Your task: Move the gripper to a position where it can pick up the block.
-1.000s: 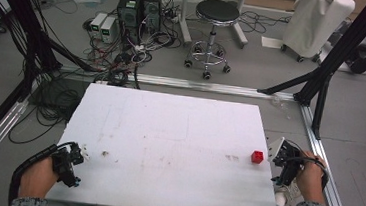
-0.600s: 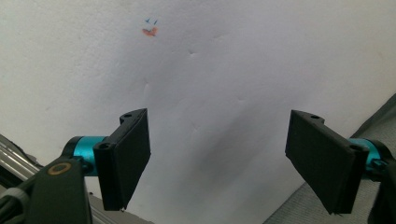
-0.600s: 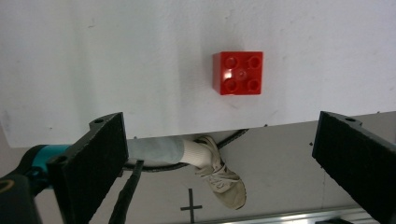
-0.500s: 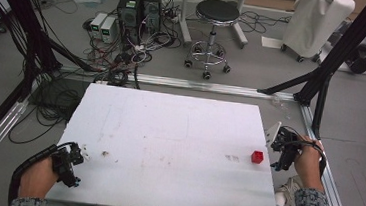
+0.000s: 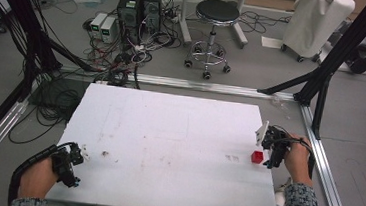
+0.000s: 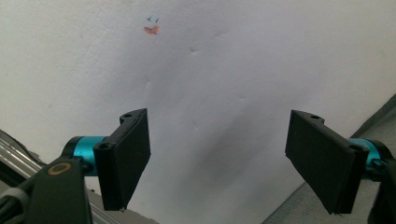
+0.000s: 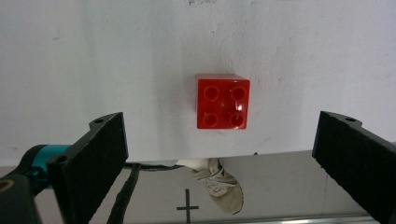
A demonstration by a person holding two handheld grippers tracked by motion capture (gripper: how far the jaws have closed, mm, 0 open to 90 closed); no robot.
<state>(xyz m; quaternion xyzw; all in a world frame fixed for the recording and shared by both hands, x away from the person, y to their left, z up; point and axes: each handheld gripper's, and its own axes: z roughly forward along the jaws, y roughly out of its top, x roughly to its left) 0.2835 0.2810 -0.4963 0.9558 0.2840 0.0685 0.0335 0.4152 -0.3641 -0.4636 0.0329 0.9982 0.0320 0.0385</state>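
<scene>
While the red brick (image 5: 257,156) sat studs-up near the right edge of the white worktop (image 5: 167,142), close to its near right corner, the right claw (image 5: 268,149) hung just beside it at that edge, held in the person's right hand (image 5: 297,159). Seen from the right gripper view, its jaws stood wide apart with the brick (image 7: 222,101) between and beyond them, untouched. At the near left corner, the left claw (image 5: 71,159) rested in the left hand (image 5: 39,178), its jaws likewise spread wide over bare worktop (image 6: 219,84), gripping nothing.
</scene>
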